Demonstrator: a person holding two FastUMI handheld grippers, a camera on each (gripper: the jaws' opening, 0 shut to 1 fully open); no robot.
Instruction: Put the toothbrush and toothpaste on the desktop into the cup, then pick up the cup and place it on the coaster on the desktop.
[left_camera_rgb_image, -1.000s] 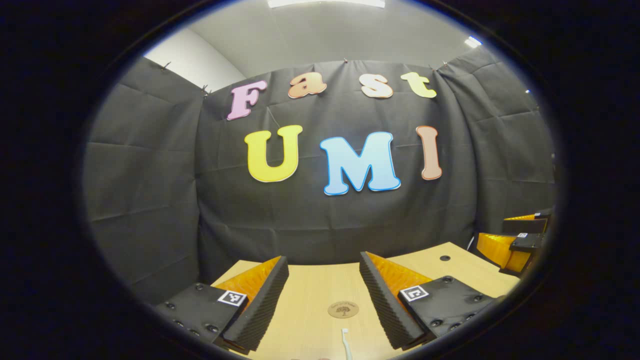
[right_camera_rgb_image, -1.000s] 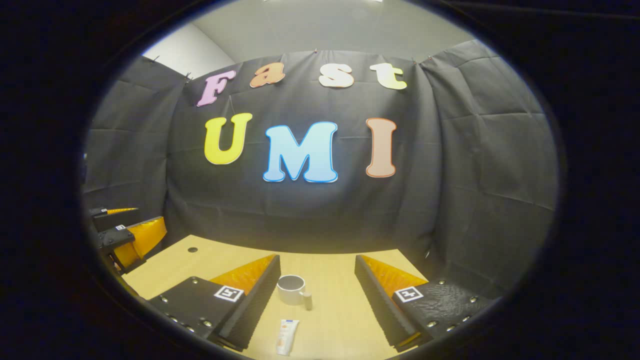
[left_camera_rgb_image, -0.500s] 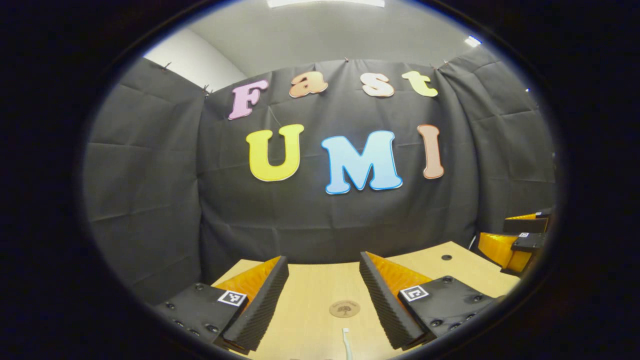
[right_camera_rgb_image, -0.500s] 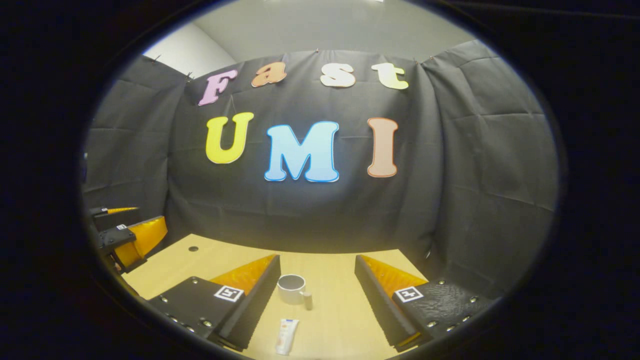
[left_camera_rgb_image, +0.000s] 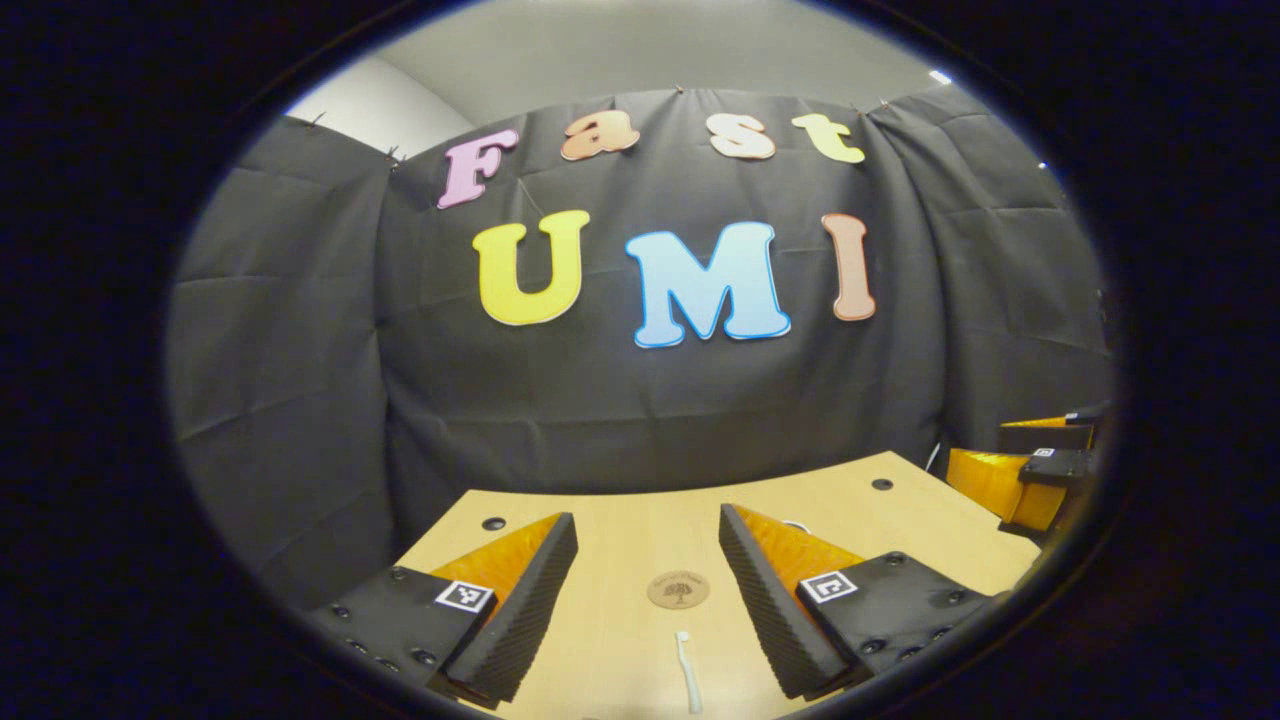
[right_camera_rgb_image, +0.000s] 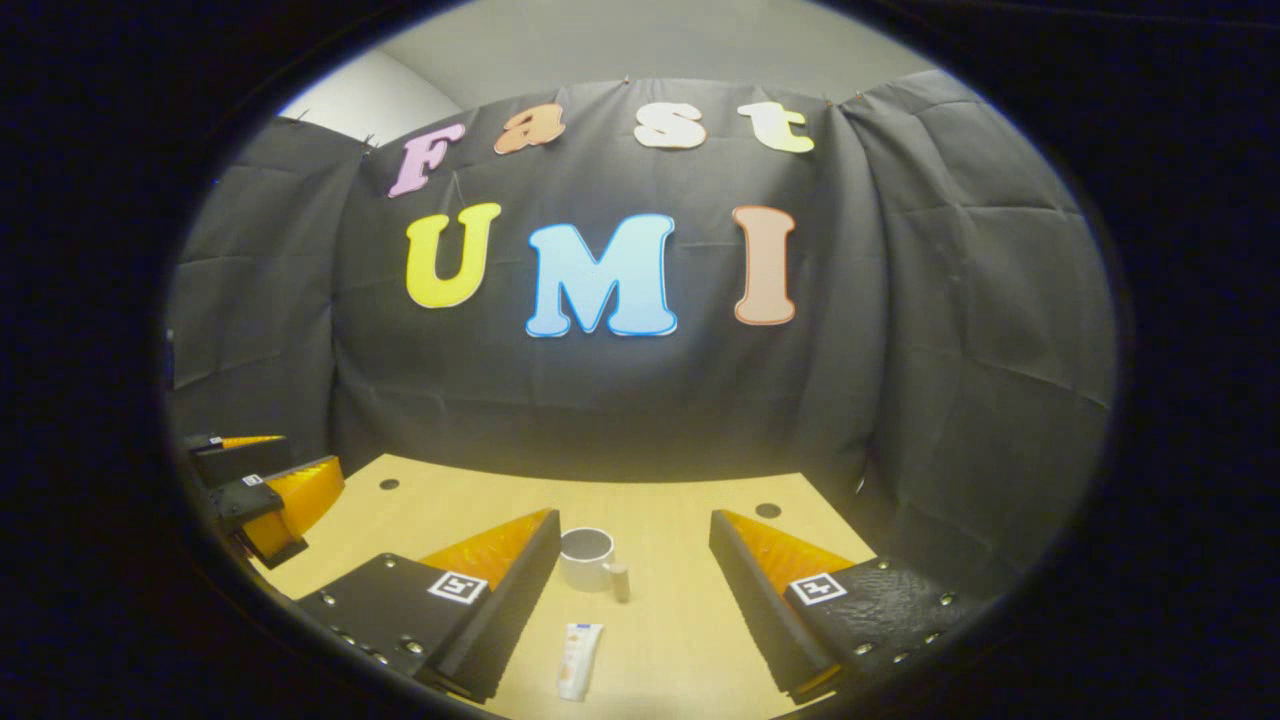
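Desktop (right_camera_rgb_image: 690, 620) bears cup (right_camera_rgb_image: 586, 559), toothpaste (right_camera_rgb_image: 578, 661), toothbrush (left_camera_rgb_image: 687, 682), perhaps wooden coaster (left_camera_rgb_image: 678, 589).

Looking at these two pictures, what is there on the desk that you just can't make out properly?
- Toothbrush, left gripper view: its lower end is cut off by the picture's edge.
- Coaster, left gripper view: its printed design is too small to tell.
- Toothpaste, right gripper view: label too small.
- Cup, right gripper view: its bottom inside is hidden by the rim.

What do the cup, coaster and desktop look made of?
Cup: probably glazed ceramic, given its white, smooth, thick wall and darker inside. Coaster: likely wood or cork, a flat tan disc with a dark printed emblem. Desktop: pale wood-look board, possibly laminate; faint grain, matte with a soft sheen.
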